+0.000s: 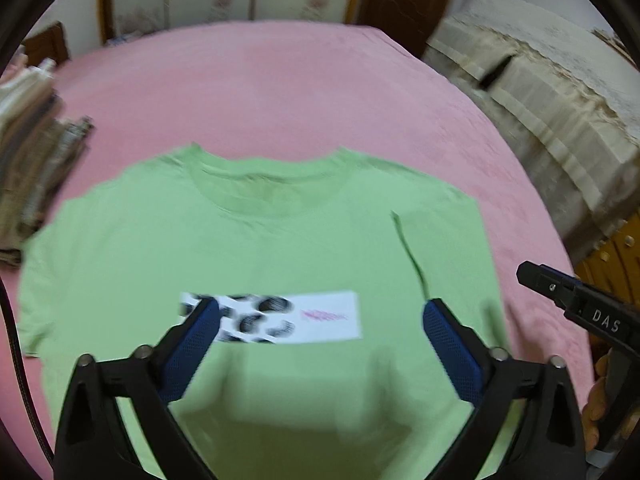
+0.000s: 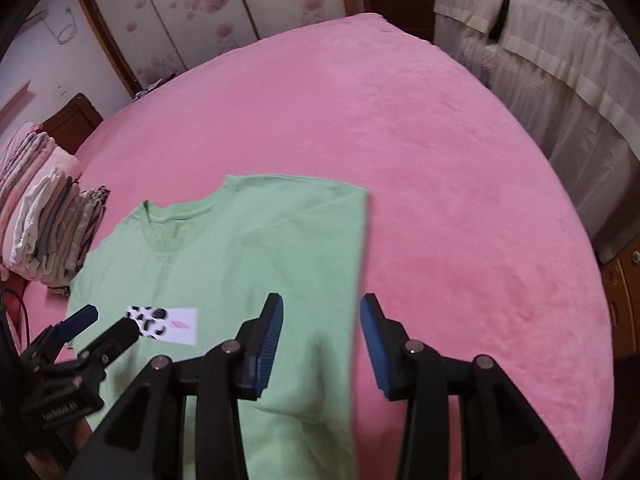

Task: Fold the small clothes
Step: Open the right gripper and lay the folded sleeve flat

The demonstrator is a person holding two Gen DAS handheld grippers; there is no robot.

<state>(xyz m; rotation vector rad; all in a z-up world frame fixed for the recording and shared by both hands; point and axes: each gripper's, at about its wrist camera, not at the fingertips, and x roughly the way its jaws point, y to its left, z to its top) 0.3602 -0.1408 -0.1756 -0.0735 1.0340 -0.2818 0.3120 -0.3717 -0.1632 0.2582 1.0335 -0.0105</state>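
A light green T-shirt (image 1: 280, 240) lies flat on the pink bed, collar away from me, with a white printed patch (image 1: 316, 316) on its chest. Its right side is folded inward, leaving a straight edge. My left gripper (image 1: 320, 312) is open and empty, hovering over the shirt's chest. The shirt also shows in the right wrist view (image 2: 240, 256). My right gripper (image 2: 322, 312) is open and empty, straddling the shirt's folded right edge. The left gripper (image 2: 108, 322) shows at the left of the right wrist view; the right gripper's body (image 1: 580, 304) shows at the right of the left wrist view.
The pink bedspread (image 2: 440, 160) stretches far ahead and right. A stack of folded clothes (image 2: 44, 220) stands at the left edge of the bed, also in the left wrist view (image 1: 32, 160). A cloth-covered piece of furniture (image 2: 540, 52) stands beyond the bed's right side.
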